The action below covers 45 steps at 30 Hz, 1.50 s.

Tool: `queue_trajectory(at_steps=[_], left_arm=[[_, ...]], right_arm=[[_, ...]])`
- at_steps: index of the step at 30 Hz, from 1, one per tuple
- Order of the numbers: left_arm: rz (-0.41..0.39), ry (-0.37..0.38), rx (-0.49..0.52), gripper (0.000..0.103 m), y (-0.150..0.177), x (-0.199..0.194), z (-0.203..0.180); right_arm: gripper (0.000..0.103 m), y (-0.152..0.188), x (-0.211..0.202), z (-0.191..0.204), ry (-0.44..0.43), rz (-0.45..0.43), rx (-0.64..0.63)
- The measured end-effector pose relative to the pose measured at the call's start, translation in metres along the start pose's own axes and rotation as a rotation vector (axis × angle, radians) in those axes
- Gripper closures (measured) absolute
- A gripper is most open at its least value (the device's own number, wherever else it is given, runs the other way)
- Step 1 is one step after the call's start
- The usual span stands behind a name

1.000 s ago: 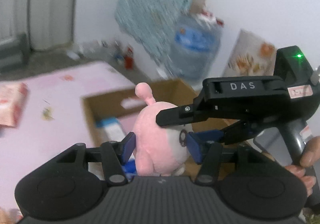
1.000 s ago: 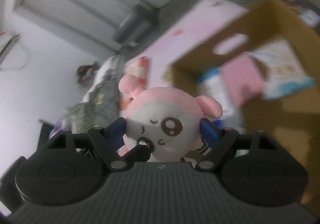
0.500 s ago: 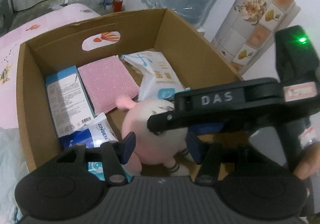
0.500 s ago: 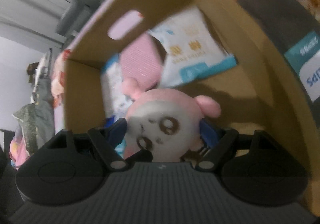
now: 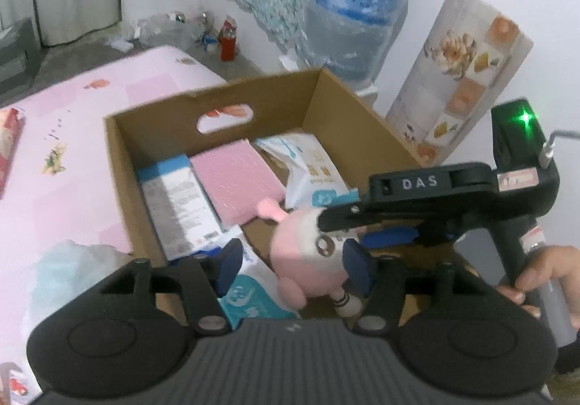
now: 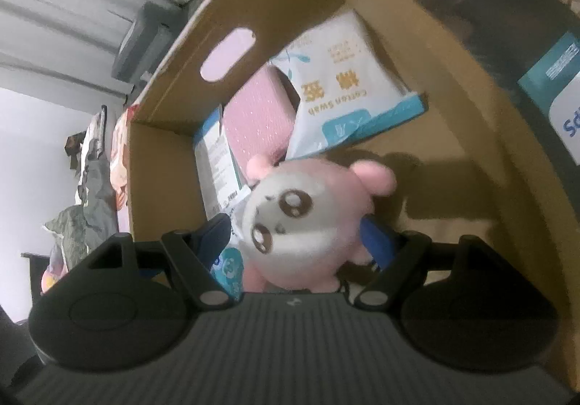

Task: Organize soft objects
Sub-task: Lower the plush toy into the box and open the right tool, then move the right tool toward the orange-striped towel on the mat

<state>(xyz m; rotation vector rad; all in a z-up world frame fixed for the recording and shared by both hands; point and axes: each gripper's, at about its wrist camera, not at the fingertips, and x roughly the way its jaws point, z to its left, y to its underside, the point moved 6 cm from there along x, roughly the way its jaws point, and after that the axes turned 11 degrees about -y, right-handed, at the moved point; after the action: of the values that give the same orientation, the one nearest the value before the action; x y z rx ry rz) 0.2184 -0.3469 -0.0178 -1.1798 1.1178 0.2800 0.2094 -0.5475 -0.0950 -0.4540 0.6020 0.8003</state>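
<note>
With packets already lying in the cardboard box [image 5: 362,104], the pink plush toy [image 6: 304,220] sits low inside it between both grippers, the left gripper [image 5: 290,267] fingers just opened off it, the right gripper [image 6: 297,242] fingers wide beside it, release nearly complete.

Plush toy [image 5: 308,256]: lower body hidden behind left gripper [image 5: 291,265] housing; face partly covered by right gripper [image 5: 366,224] finger crossing in front.
Wipes pack [image 5: 250,291] left of plush toy: lower edge hidden by same housing.
Hand [image 5: 540,276] right of plush toy: cut by picture edge.
Right wrist view: plush toy [image 6: 308,220] blurred, feet hidden behind right gripper [image 6: 295,236] housing; left pad's contact with plush toy unclear.
Cardboard box [image 6: 453,53]: wall right of plush toy cut by frame edge.
</note>
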Motion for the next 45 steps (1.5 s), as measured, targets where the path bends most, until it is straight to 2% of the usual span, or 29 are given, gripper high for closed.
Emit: queue_trajectory(at_steps=[5,10,15,19,23,26,30,37,41,45], left_arm=[[-0.049,-0.012,-0.043,0.037,-0.002,-0.030,0.026],[-0.100,-0.038,-0.099,0.032,0.008,-0.071,0.067],[-0.160,-0.142,-0.203,0.031,0.033,-0.121,0.130],[-0.203,-0.256,-0.285,0.030,0.064,-0.162,0.183],[-0.236,-0.364,-0.368,0.030,0.098,-0.194,0.226],[-0.235,-0.388,-0.442,0.030,0.125,-0.204,0.248],[-0.232,-0.414,-0.491,0.031,0.156,-0.208,0.263],[-0.206,-0.439,-0.512,0.034,0.203,-0.199,0.270],[-0.190,-0.455,-0.525,0.034,0.223,-0.193,0.275],[-0.158,-0.505,-0.517,0.037,0.240,-0.191,0.278]], right_arm=[[0.023,0.004,-0.014,0.018,-0.023,-0.036,-0.037],[0.022,0.013,-0.037,0.040,-0.098,-0.089,-0.050],[0.022,0.033,-0.052,0.078,-0.214,-0.120,-0.099],[0.022,0.056,-0.050,0.118,-0.298,-0.101,-0.166],[0.022,0.085,-0.031,0.163,-0.373,-0.023,-0.233],[0.022,0.105,-0.012,0.197,-0.421,0.029,-0.284],[0.022,0.132,0.022,0.238,-0.457,0.127,-0.327],[0.022,0.176,0.088,0.285,-0.460,0.294,-0.358],[0.022,0.199,0.125,0.298,-0.443,0.384,-0.346],[0.022,0.225,0.153,0.309,-0.442,0.468,-0.343]])
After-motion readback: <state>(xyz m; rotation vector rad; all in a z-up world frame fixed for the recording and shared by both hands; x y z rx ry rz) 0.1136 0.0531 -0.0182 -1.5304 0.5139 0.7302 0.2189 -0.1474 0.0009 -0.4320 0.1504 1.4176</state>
